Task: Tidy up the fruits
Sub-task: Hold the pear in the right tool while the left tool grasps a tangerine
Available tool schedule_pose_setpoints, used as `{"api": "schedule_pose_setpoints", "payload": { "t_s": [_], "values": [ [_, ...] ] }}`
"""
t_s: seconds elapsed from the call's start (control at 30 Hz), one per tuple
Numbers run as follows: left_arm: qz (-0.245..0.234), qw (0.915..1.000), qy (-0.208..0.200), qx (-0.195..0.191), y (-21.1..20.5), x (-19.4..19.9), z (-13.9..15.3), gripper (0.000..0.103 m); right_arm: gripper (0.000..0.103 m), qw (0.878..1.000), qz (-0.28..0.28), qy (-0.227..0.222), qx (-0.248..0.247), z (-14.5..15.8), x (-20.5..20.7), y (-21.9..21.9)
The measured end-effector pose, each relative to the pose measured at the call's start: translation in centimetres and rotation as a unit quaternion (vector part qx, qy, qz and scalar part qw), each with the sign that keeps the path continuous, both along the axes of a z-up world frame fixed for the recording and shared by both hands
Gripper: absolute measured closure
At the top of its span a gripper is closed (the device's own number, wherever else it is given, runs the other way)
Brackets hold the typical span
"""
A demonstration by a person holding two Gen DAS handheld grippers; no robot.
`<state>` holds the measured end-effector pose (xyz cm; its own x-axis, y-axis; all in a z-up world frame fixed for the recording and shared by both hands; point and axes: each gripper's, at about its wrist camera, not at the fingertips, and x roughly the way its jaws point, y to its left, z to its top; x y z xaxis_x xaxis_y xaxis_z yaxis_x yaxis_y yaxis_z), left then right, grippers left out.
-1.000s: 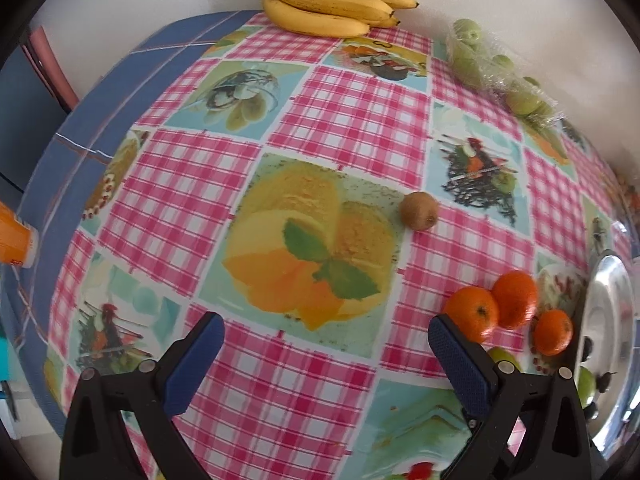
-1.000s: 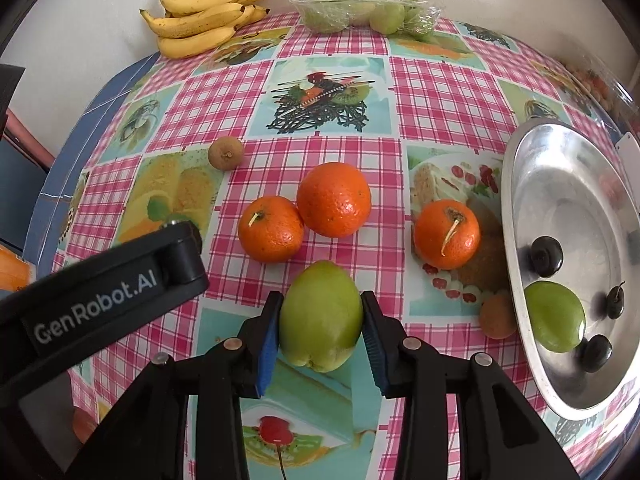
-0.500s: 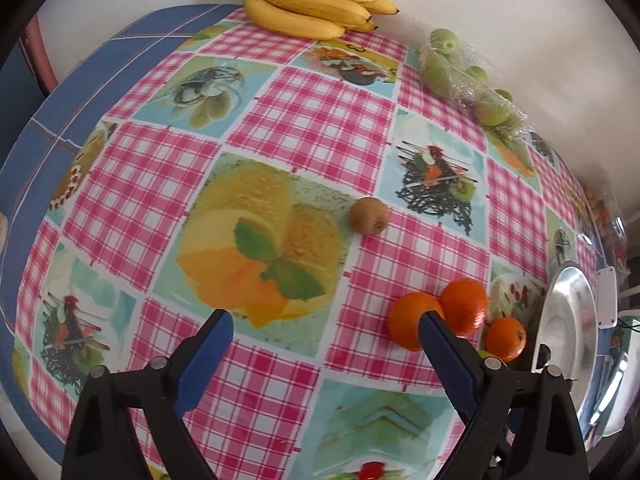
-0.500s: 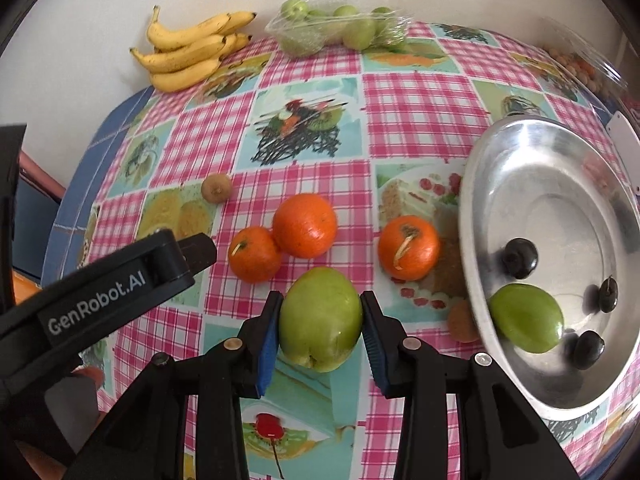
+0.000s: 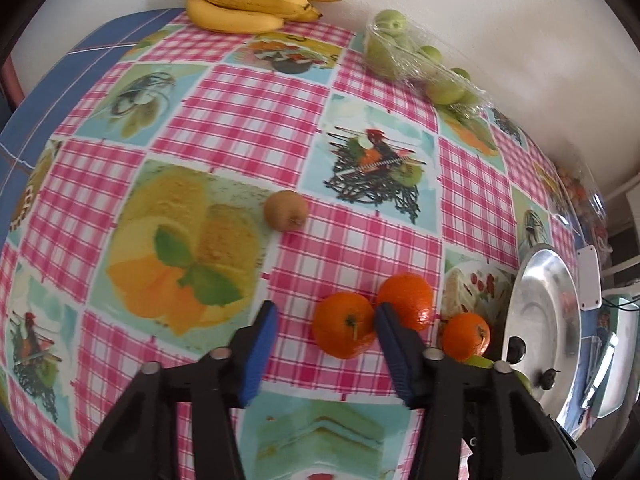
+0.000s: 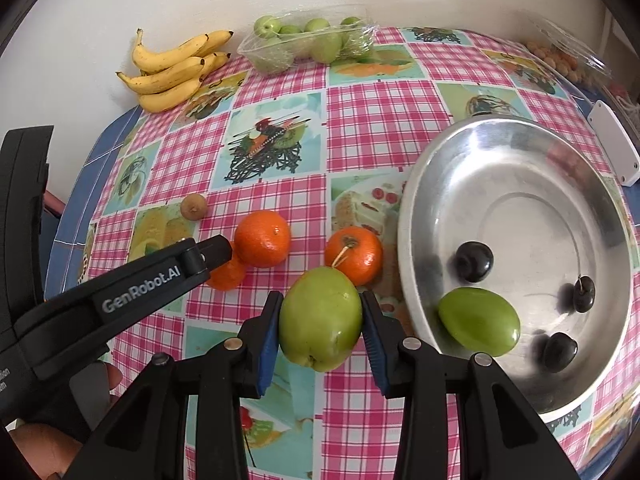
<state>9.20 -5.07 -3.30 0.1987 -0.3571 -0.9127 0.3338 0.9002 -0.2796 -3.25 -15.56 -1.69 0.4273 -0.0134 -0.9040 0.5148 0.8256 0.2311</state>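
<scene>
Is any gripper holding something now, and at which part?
The right gripper holds a green fruit by its two sides. The left gripper is open, holding nothing.

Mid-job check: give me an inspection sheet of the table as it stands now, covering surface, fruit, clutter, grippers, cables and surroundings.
Surface: round table under a pink checked tablecloth with food prints.
Job's things: metal bowl holds one green fruit and three dark fruits; three oranges and a kiwi lie on the cloth.
Clutter: bananas and a wrapped tray of green fruit by the wall; a clear pack at the far right edge.
Grippers: right gripper shut on a green pear-like fruit; left gripper open, empty, near the oranges.
Cables: nothing seen clearly.
Surroundings: white wall; small white box beside the bowl.
</scene>
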Motion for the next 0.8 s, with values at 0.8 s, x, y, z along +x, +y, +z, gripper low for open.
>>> {"api": "schedule_pose_setpoints", "payload": {
  "t_s": [0.8],
  "values": [
    [0.031,0.9994,0.004,-0.014,0.9,0.3,0.5,0.081,0.063,1.0,-0.007,-0.012,0.021,0.4,-0.8,-0.3]
  ]
}}
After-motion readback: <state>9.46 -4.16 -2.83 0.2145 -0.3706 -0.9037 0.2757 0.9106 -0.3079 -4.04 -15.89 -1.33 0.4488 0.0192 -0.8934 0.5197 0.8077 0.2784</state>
